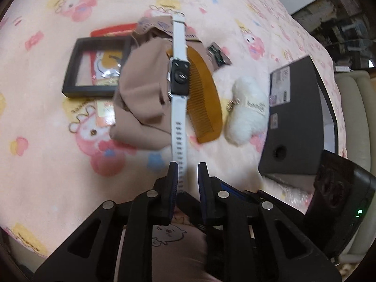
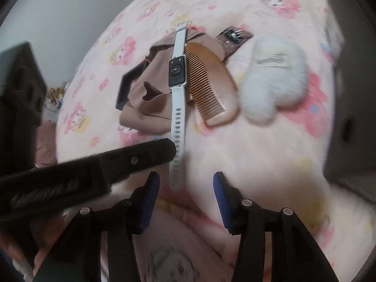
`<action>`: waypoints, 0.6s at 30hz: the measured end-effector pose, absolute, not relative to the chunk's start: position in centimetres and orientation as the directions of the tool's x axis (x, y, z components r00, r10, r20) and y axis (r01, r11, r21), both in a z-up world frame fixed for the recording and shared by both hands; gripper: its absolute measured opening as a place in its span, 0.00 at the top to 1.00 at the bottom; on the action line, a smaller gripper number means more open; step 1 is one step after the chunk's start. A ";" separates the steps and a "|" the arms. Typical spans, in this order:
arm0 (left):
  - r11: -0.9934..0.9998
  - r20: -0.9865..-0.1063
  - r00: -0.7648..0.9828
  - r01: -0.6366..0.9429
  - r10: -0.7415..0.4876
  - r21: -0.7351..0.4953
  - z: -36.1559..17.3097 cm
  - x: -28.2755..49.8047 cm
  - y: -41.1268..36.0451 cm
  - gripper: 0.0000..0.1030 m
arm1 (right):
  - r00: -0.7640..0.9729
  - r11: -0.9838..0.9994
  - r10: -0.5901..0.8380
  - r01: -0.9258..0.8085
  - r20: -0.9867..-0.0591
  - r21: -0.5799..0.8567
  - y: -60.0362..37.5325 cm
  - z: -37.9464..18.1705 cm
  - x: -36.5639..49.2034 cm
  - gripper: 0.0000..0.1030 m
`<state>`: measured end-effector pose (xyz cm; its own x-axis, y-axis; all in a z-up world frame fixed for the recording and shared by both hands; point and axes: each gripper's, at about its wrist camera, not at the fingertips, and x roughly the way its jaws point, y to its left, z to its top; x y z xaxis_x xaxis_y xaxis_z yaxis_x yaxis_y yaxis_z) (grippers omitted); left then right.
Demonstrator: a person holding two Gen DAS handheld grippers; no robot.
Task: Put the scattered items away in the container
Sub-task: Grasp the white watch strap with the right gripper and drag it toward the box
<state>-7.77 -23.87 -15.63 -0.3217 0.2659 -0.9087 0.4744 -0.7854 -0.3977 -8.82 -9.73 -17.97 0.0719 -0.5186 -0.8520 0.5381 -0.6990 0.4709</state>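
**A:** Your left gripper (image 1: 187,167) has the white smartwatch (image 1: 179,77) by the holed end of its strap. The jaws are nearly together, with the strap pinched against the left finger, and the watch runs straight out toward 12 o'clock, back of the case facing the camera.

**B:** And your right gripper (image 2: 186,178) is wide open with nothing between the jaws. In its view the watch's strap tip (image 2: 176,183) hangs at 12 o'clock, just ahead of the blue pads (image 2: 150,199), and your left gripper comes in from 9 o'clock.

**A:** Beyond the watch, on the pink cartoon blanket (image 1: 47,122), there's an amber comb (image 1: 203,98) at 1 o'clock and a bundle of tan cloth (image 1: 141,98) at 11 o'clock.

**B:** A white fluffy pouch (image 1: 246,110) sits just beside the comb at 2 o'clock. The dark box (image 1: 298,122) lies at 3 o'clock, near the blanket's edge.

**A:** A black-framed display case (image 1: 70,70) lies at 10 o'clock, partly under the cloth. A small dark packet (image 1: 217,55) sits past the comb.
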 end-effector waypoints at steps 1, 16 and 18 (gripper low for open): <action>-0.784 -0.910 -0.321 0.480 0.261 -0.394 -15.8 -7.9 -23.8 0.79 | 0.072 -0.694 -0.514 0.550 -0.855 0.463 -10.3 -18.3 -8.9 0.58; -0.875 -0.912 -0.305 0.312 0.275 -0.369 -14.8 -8.2 -18.8 0.74 | -0.053 -0.702 -0.594 0.520 -0.803 0.486 -2.8 -14.9 -7.5 0.91; -0.890 -0.909 -0.295 0.262 0.293 -0.372 -14.7 -8.2 -17.1 0.74 | -0.076 -0.711 -0.596 0.512 -0.799 0.482 -0.5 -14.3 -6.9 0.91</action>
